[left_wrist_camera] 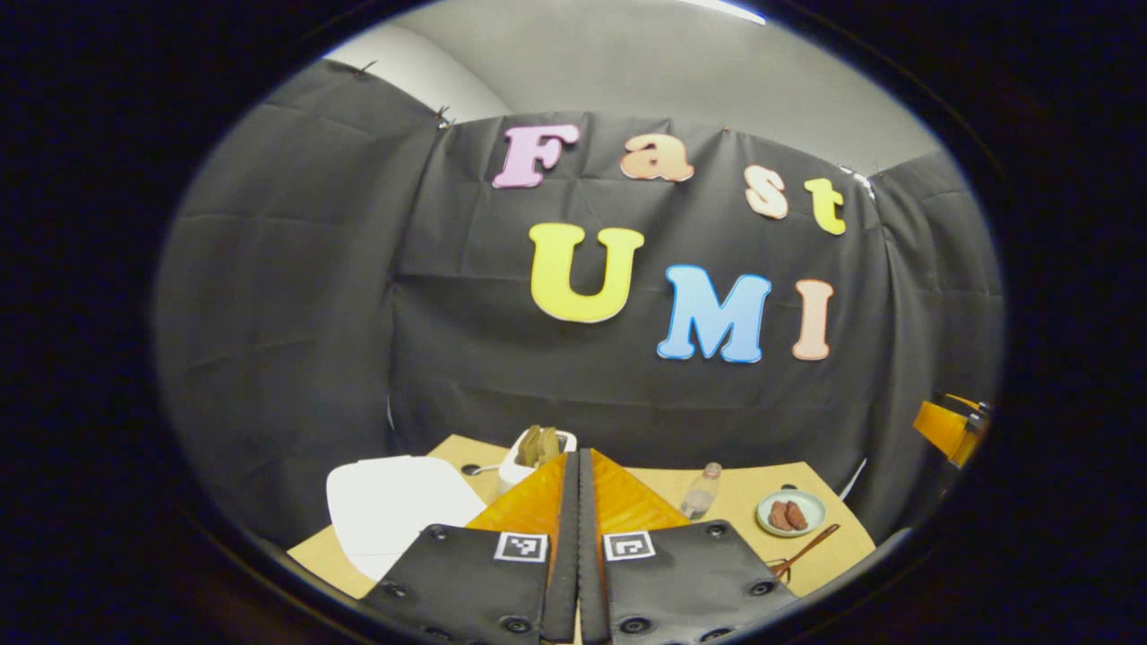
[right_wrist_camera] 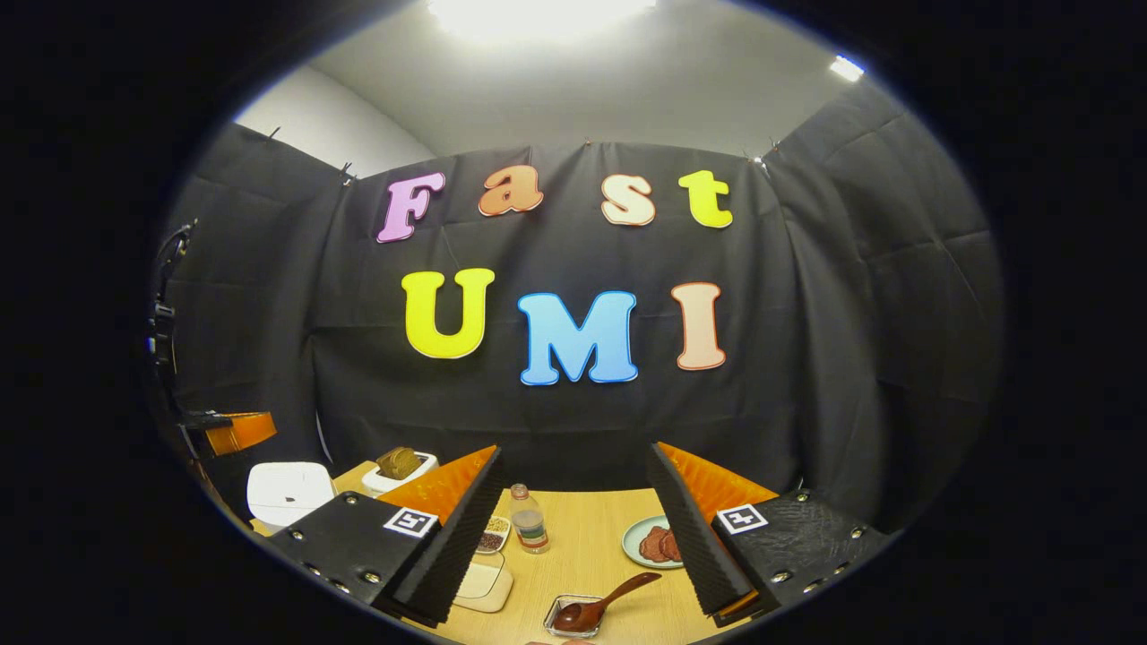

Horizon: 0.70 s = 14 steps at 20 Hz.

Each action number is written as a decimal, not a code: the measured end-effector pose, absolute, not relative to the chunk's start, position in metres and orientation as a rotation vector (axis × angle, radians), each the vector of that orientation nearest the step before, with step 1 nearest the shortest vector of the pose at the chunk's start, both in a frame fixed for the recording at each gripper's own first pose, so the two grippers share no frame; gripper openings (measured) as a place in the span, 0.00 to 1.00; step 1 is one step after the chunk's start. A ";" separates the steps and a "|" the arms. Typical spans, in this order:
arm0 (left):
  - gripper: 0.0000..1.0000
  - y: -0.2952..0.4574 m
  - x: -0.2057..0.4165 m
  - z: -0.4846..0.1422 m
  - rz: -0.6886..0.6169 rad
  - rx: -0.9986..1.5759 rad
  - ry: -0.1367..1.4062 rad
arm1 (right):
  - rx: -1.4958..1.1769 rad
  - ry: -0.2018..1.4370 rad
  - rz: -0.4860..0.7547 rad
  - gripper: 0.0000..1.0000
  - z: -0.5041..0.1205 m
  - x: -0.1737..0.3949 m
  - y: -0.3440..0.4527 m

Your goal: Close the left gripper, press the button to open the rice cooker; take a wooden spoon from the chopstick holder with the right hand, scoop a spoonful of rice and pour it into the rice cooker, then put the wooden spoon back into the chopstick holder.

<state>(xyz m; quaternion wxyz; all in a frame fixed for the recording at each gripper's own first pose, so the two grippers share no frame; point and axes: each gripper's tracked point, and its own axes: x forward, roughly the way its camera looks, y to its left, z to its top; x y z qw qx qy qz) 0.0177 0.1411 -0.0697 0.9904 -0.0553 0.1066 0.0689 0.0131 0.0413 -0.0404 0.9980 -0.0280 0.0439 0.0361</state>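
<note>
My left gripper (left_wrist_camera: 578,455) is shut with nothing between its fingers, held above the table's near edge. The white rice cooker (left_wrist_camera: 394,511) sits just left of it and also appears at the far left in the right gripper view (right_wrist_camera: 288,491). My right gripper (right_wrist_camera: 575,459) is open and empty over the table. Below it, a wooden spoon (right_wrist_camera: 599,607) lies with its bowl in a small clear dish (right_wrist_camera: 573,620). In the left gripper view the spoon (left_wrist_camera: 808,546) lies at the right, near the table's edge. The other gripper (left_wrist_camera: 948,428) shows far right.
On the wooden table (right_wrist_camera: 591,555) stand a white toaster (right_wrist_camera: 401,466) holding bread, a small bottle (right_wrist_camera: 529,520), a green plate (right_wrist_camera: 638,548) of reddish food, a little dish of beans (right_wrist_camera: 491,536) and a flat pale container (right_wrist_camera: 484,584). Black cloth walls close the back and sides.
</note>
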 end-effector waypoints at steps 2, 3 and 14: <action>0.09 0.173 0.017 -0.099 0.177 -0.121 0.283 | -0.062 0.094 0.080 0.97 -0.043 0.016 0.046; 0.09 0.187 0.018 -0.113 0.183 -0.140 0.325 | -0.068 0.097 0.084 0.97 -0.045 0.017 0.048; 0.09 0.309 0.018 -0.237 0.363 -0.314 0.562 | -0.081 0.144 0.087 0.97 -0.062 0.028 0.057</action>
